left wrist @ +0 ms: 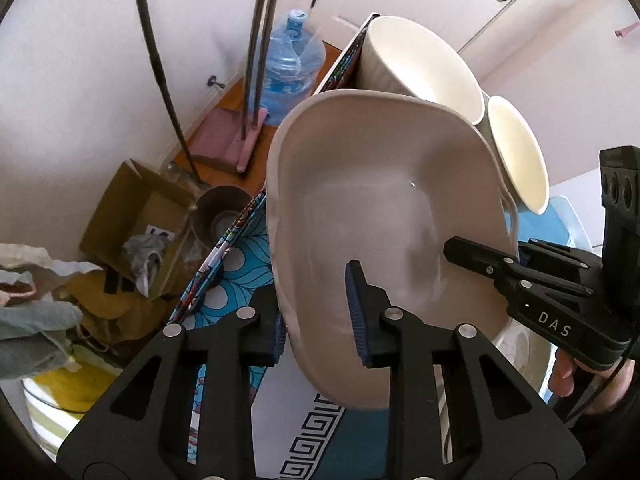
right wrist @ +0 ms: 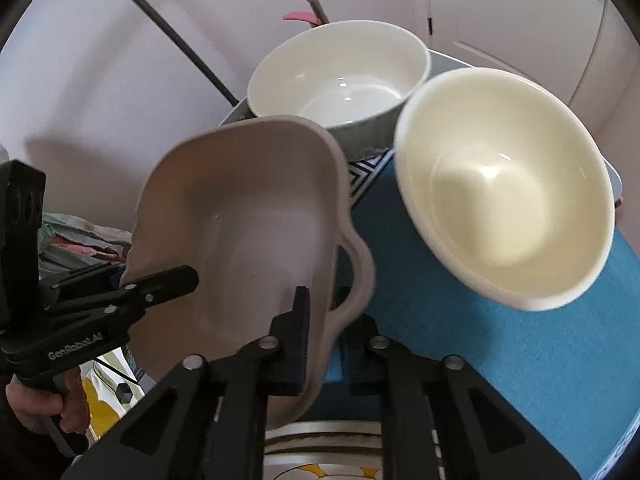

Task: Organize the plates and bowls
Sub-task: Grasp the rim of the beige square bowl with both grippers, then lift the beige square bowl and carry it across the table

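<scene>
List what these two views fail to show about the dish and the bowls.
- Left view: the grey dish covers the lower parts of the white bowl and cream bowl.
- Right view: the left tongs cover the dish's near left rim.
- Both views: the dish's underside is hidden.

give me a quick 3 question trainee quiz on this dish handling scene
1. True or false: both grippers grip the grey handled dish at the same time.
2. Multiple choice: how many other bowls are on the table beyond the dish? A) none B) one C) two D) four
3. Fill in: the cream bowl rests on a ____ coloured mat.

Key
1. True: the left gripper pinches one wall and the right gripper pinches the opposite wall next to the loop handle.
2. C: the white bowl and the cream bowl.
3. Blue.
</scene>
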`<action>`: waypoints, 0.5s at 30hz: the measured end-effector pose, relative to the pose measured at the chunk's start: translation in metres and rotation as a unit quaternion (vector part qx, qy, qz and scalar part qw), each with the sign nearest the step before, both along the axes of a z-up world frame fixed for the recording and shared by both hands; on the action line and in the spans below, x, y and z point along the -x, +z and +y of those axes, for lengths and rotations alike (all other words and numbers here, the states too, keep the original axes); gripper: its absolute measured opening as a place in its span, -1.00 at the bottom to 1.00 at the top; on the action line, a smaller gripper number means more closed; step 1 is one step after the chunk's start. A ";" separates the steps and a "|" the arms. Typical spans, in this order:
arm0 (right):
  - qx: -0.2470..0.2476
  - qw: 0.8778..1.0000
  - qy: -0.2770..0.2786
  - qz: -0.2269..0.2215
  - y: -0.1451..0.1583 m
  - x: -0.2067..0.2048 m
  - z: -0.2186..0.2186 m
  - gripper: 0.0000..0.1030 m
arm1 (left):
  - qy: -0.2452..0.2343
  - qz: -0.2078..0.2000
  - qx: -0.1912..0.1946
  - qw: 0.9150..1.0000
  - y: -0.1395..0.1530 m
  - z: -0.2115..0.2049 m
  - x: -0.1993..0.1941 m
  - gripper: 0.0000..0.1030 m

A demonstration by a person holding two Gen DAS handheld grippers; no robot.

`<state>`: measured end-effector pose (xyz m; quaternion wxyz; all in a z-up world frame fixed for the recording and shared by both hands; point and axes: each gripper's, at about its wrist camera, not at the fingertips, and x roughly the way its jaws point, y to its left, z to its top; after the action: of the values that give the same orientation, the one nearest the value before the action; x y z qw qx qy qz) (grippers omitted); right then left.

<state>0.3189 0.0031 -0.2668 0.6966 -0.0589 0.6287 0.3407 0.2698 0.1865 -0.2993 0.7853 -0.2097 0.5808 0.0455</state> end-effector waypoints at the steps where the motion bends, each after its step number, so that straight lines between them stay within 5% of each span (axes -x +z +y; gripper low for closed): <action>1: 0.002 1.000 0.000 -0.002 0.000 0.001 0.001 -0.79 | -0.002 -0.001 -0.004 1.000 0.002 0.000 0.001 -0.54; 6: -0.005 1.000 -0.003 -0.018 0.011 0.007 0.002 -0.79 | -0.016 -0.017 -0.028 0.999 0.020 -0.006 0.005 -0.54; 15: -0.039 0.995 -0.052 -0.070 0.074 0.024 -0.047 -0.79 | -0.057 -0.070 -0.068 0.994 0.083 -0.043 0.011 -0.54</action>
<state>0.2946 -0.0443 -0.1932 0.7575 -0.0232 0.5666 0.3233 0.2589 0.1436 -0.2161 0.8378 -0.1250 0.5309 0.0257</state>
